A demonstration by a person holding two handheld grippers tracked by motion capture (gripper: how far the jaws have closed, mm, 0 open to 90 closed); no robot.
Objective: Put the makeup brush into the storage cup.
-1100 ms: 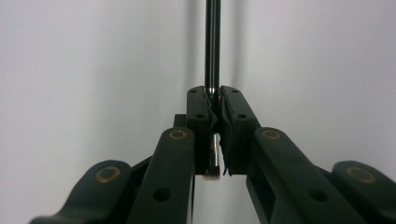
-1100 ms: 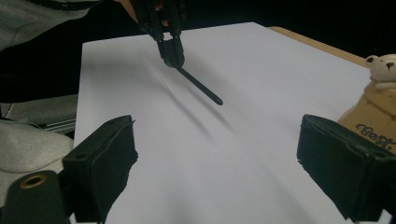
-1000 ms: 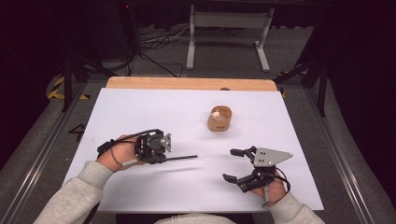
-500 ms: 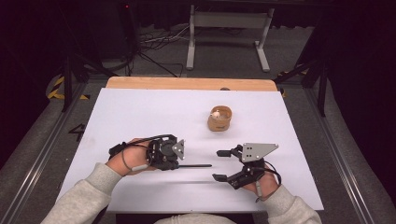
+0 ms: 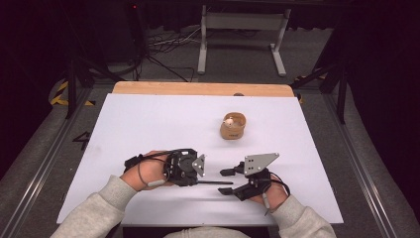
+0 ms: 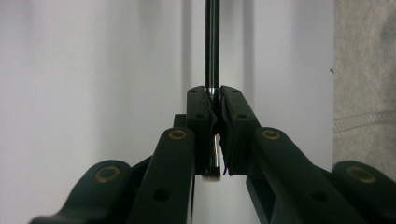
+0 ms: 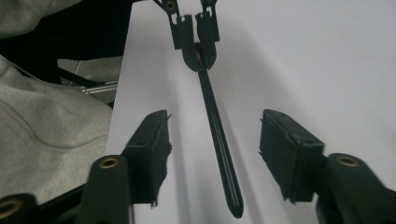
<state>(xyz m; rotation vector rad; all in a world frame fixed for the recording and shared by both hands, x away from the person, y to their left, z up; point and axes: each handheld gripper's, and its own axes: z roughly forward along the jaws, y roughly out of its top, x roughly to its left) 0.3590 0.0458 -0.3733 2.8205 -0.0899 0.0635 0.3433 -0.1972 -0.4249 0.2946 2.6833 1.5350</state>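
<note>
White board covers your table (image 5: 148,124), with dark floor and cables beyond it and a small wooden cup (image 5: 233,126) standing well ahead of both jaws. Your left gripper (image 5: 200,174) pinches one end of a slim dark rod (image 5: 215,182), jaws pressed onto the shaft (image 6: 212,70) so its free length juts straight out level. That free end (image 7: 224,158) lies between the spread jaws of your right gripper (image 5: 228,181), touching neither, probably for a handover.
</note>
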